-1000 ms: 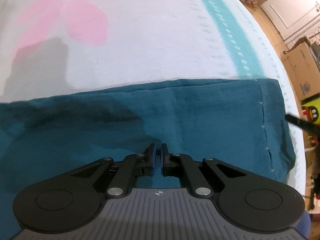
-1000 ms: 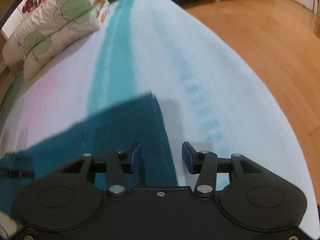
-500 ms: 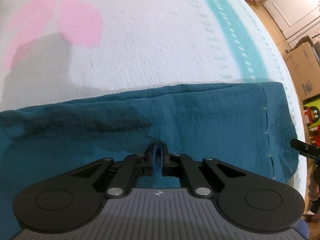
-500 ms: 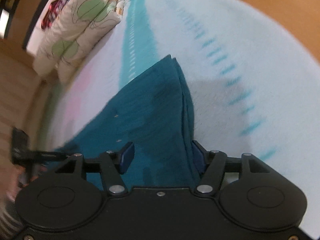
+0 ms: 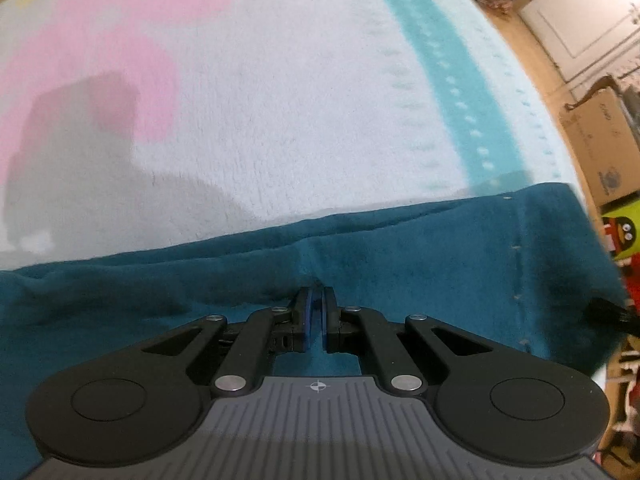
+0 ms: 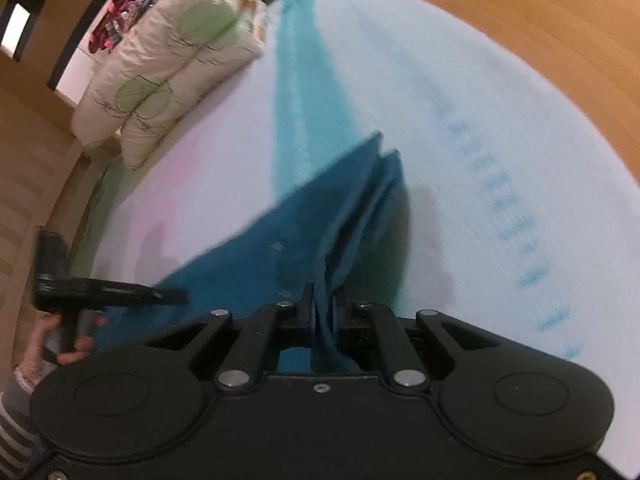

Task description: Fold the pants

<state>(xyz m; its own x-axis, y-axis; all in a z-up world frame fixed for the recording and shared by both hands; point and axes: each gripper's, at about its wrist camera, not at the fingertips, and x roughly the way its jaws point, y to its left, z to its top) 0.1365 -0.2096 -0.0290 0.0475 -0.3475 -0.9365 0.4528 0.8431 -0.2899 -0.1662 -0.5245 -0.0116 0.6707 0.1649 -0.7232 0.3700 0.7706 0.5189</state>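
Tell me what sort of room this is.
Most likely a bedroom at home. The teal pants lie on a bed under a fleece blanket, pillows are stacked at its far end, and cardboard boxes stand on the wooden floor.

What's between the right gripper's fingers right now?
A bunched fold of the teal pants, pinched in the right gripper; the right wrist view shows it.

A pale fleecy blanket (image 5: pixel 304 128) covers the bed, printed with a large pink flower (image 5: pixel 132 44) and a turquoise stripe (image 5: pixel 448 64) flanked by dotted lines. Two cream pillows (image 6: pixel 168 76) with green circles are stacked at the bed's far end. Beside the bed lie wooden floor (image 6: pixel 552 28), a cardboard box (image 5: pixel 600 140) and a white door (image 5: pixel 580 12).
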